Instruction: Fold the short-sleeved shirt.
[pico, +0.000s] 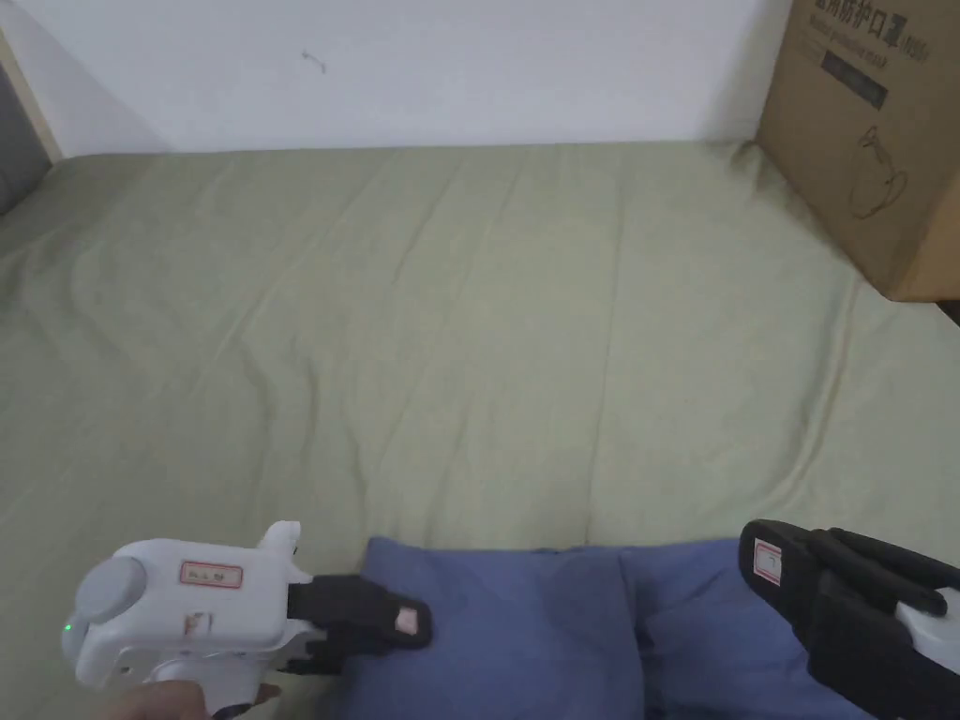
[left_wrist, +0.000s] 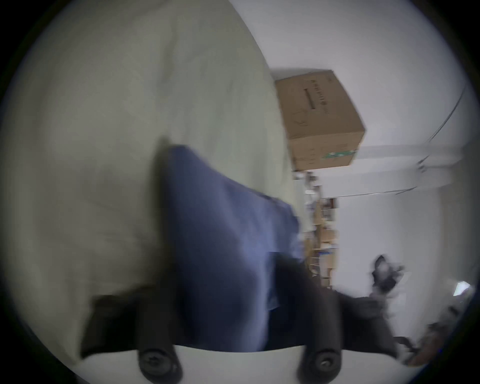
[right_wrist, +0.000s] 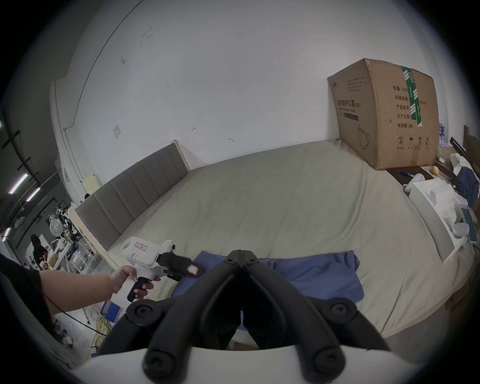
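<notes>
A blue shirt (pico: 525, 628) lies at the bed's (pico: 469, 328) near edge, long axis 9 to 3 o'clock. Left gripper (pico: 398, 623) spread around its 9 o'clock end; right gripper (right_wrist: 242, 256) closed, empty, above.

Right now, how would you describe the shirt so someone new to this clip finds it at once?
Start from the wide pale green bed sheet, with a big cardboard box at its far right corner. At the sheet's near edge lies the blue shirt, bunched between the left claw and the right claw. It is the sole blue fabric on the sheet.
</notes>
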